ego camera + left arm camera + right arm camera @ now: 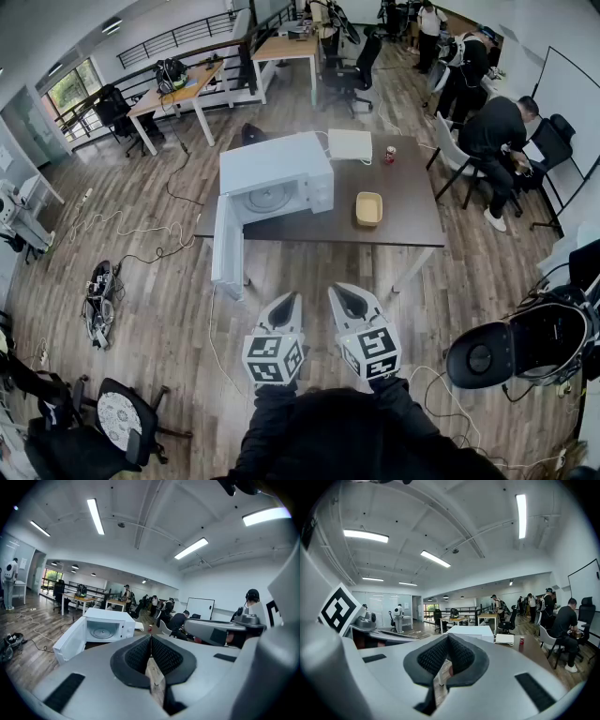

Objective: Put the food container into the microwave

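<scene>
The tan food container (pixel 368 208) lies on the dark brown table (pixel 412 220), to the right of the white microwave (pixel 272 183). The microwave's door (pixel 228 248) hangs wide open past the table's front edge, and its round turntable shows inside. Both grippers are held low in front of the person, well short of the table. The left gripper (pixel 285 309) is shut with nothing in it, and so is the right gripper (pixel 350 302). The left gripper view shows the microwave (pixel 105 629) with its door (pixel 70 641) open. The microwave (pixel 468 631) also shows in the right gripper view. Neither gripper view shows the container.
A red can (pixel 390 155) and a flat white item (pixel 350 144) sit at the table's far side. Cables (pixel 141 230) trail over the wood floor at the left. Black office chairs (pixel 117 417) stand near the person. Seated and standing people (pixel 497 131) occupy the far right.
</scene>
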A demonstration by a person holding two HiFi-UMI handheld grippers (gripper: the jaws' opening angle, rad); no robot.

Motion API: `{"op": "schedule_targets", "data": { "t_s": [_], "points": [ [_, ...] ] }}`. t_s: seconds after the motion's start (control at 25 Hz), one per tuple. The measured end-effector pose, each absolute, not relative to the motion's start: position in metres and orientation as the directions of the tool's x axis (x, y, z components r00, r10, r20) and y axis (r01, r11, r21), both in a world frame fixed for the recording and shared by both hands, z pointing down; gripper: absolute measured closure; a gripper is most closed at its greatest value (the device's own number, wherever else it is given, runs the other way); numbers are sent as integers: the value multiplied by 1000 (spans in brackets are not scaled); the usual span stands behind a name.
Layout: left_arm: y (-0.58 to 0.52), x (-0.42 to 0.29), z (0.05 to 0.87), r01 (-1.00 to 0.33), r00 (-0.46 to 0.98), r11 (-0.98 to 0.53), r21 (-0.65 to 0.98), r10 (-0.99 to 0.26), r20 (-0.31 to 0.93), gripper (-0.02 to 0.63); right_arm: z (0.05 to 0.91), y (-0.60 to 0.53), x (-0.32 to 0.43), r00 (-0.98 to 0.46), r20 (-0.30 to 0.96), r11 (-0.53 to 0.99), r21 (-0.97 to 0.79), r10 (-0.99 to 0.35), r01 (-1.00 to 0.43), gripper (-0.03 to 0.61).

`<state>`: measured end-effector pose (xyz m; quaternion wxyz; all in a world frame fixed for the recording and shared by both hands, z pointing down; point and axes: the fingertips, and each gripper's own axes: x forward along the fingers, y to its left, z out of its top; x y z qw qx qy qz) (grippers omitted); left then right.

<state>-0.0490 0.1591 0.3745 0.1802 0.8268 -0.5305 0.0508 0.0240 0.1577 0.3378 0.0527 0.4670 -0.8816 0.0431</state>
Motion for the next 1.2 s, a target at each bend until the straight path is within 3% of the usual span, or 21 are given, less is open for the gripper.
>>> {"op": "schedule_targets", "data": {
  "t_s": [0.6, 1.2],
  "points": [
    [146, -51, 376, -888, 450, -392, 239, -847, 284, 580, 335, 142, 26, -538, 118, 534, -68, -834, -843, 555],
    [157, -96, 406, -894, 432, -352, 278, -841, 324, 580, 364, 145, -23, -559, 183, 555, -75, -809, -828, 555]
  ]
}}
